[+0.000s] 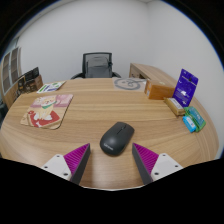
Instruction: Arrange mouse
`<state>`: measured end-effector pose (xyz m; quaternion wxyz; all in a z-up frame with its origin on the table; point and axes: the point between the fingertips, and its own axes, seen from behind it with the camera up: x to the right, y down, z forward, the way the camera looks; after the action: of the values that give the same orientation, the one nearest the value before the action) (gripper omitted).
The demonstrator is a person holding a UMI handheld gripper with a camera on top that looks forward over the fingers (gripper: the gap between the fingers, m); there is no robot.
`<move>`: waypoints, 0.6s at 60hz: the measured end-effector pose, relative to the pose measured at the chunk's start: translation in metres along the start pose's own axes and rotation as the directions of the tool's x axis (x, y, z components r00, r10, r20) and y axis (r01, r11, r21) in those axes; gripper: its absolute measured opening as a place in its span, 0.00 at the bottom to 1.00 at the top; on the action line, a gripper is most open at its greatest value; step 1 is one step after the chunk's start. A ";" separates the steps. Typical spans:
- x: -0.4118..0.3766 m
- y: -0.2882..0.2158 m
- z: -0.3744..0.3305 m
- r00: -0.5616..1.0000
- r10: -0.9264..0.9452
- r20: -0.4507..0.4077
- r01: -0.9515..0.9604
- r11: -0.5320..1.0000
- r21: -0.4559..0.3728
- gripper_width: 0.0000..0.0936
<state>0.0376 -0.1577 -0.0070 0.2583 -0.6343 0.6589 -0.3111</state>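
Mouse (117, 138) lies on wooden worktop (100, 100), just ahead of tool (111, 160), slightly between finger tips. Fingers apart, nothing held. Good step: move forward, centre mouse between pads (77, 157), close gently on sides.

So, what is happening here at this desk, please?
A person holds a handheld gripper over a wooden desk. Its fingers are open, and a black mouse lies on the desk just ahead of them, untouched. To the left lies a colourful mouse pad; an office chair stands behind.
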 end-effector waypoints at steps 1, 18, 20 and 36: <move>0.000 -0.001 0.002 1.000 0.000 0.000 0.000 1.000 -0.001 0.93; -0.004 -0.017 0.032 1.000 0.007 0.008 -0.007 1.000 -0.006 0.93; -0.006 -0.018 0.034 1.000 0.008 0.008 -0.008 1.000 -0.008 0.93; -0.013 -0.034 0.053 1.000 0.009 0.024 -0.008 1.000 -0.007 0.93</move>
<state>0.0997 -0.1492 -0.0184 0.2653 -0.6362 0.6595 -0.2999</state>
